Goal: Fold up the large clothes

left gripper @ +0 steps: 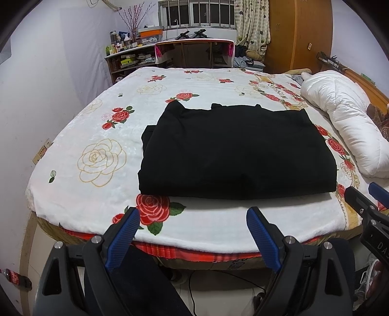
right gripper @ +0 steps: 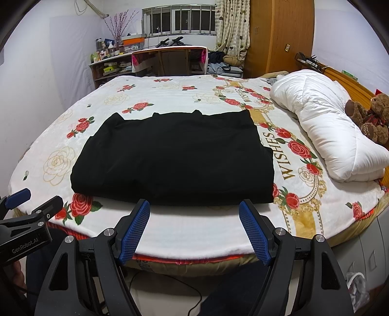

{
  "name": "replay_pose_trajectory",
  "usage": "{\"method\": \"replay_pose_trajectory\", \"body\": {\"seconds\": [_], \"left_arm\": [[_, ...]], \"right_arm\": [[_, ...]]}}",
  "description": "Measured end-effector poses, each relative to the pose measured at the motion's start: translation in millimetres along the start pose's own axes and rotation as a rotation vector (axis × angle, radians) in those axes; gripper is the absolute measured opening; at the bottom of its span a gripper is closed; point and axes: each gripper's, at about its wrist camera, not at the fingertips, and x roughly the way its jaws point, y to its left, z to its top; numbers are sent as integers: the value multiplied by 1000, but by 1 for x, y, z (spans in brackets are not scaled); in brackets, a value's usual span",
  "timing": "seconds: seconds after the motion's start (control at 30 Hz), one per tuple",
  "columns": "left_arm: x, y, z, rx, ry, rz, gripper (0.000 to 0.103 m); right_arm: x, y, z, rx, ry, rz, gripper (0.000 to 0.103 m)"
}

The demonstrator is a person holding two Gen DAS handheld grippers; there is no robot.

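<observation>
Garment: a black garment lies folded into a thick, roughly rectangular stack on the bed, near the edge closest to the cameras; small points of cloth stick up along its far edge, and a lower layer juts out at its left side.

Garment, right wrist view: the same black stack sits just beyond the claw tips, apart from them, with a strip of white blanket between.

Left claw: the left claw hangs above the near edge of the bed, its blue-padded fingers spread wide and gripping nothing. It also shows at the left margin of the right wrist view.

Right claw: the right claw is likewise spread wide and bare, its fingers pointing at the near edge of the garment (no contact). Part of it shows at the right margin of the left wrist view.

Bedding: a white blanket printed with red roses and the word "WISHES" covers the bed.

Duvet: a rolled white duvet lies along the right side of the bed, well apart from the garment.

Teddy bear: a brown teddy bear sits beside the duvet, against the headboard.

Far wall: a cluttered shelf and a barred window stand beyond the bed.
</observation>
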Motion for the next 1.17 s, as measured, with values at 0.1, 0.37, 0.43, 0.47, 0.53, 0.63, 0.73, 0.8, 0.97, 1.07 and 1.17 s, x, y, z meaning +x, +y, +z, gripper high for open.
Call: {"method": "replay_pose_trajectory", "body": {"seconds": [0.1, 0.37, 0.43, 0.47, 0.53, 0.63, 0.73, 0.8, 0.97, 1.07, 1.17], "left_arm": [[0, -1, 0, 2, 1, 1, 91], [1, 1, 0, 0, 3, 1, 91], [1, 0, 0, 1, 3, 1, 91], [1, 0, 0, 1, 4, 1, 91], [2, 0, 0, 1, 6, 3, 91], [4, 0, -1, 2, 7, 6, 91], [4, 0, 0, 2, 8, 7, 91], [4, 1, -1, 0, 10, 6, 91], [6, -1, -1, 2, 12, 13, 91], [6, -1, 0, -2, 8, 17, 91], [7, -1, 0, 0, 11, 16, 91]], "right_arm": [[0, 0, 0, 0, 1, 0, 76], [1, 2, -1, 0, 3, -1, 76], [1, 2, -2, -1, 3, 0, 76], [1, 2, -1, 0, 3, 0, 76], [1, 2, -1, 0, 3, -2, 76], [1, 1, -1, 1, 3, -1, 76], [1, 1, -1, 0, 3, 0, 76], [1, 2, -1, 0, 5, 0, 76], [4, 6, -5, 5, 10, 0, 76], [6, 4, -6, 9, 16, -1, 76], [7, 2, -4, 11, 19, -1, 76]]}}
